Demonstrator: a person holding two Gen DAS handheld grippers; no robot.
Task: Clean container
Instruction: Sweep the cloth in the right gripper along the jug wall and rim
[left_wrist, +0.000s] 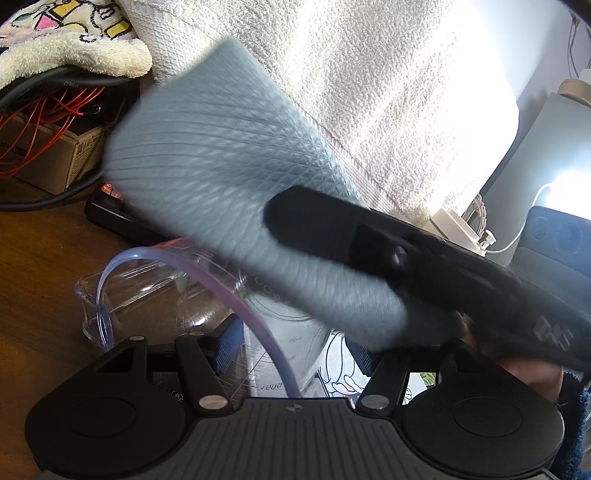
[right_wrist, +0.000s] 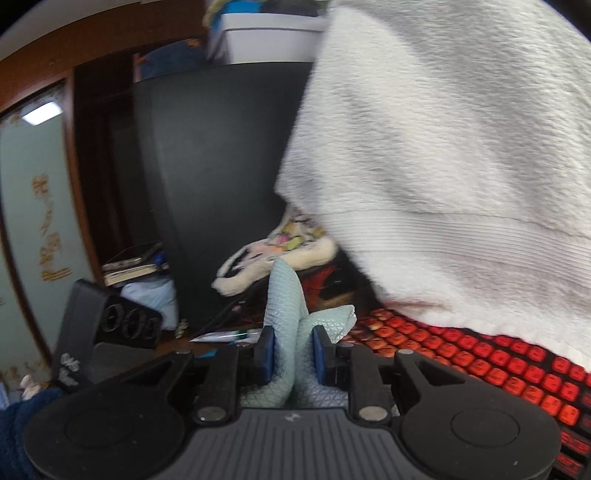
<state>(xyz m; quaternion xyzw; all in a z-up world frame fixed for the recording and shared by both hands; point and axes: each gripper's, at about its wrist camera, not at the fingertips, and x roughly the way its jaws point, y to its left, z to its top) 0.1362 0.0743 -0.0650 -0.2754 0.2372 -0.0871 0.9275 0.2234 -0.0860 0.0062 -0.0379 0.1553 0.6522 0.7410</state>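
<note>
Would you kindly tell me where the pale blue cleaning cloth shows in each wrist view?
Left wrist: cloth fills the centre, blurred, above the clear container.
Right wrist: cloth stands low centre, pinched by the right gripper.
Shared landmark: white towel.

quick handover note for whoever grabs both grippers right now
Left gripper: closed on the clear container, holding it by its wall above the wooden desk.
Right gripper: shut on the pale blue cloth.
In the left wrist view the cloth sits over the container's mouth, blurred.
Done: both items gripped, cloth brought to the container.
Left: wipe the inside and rim. How clean it is cannot be told.
</note>
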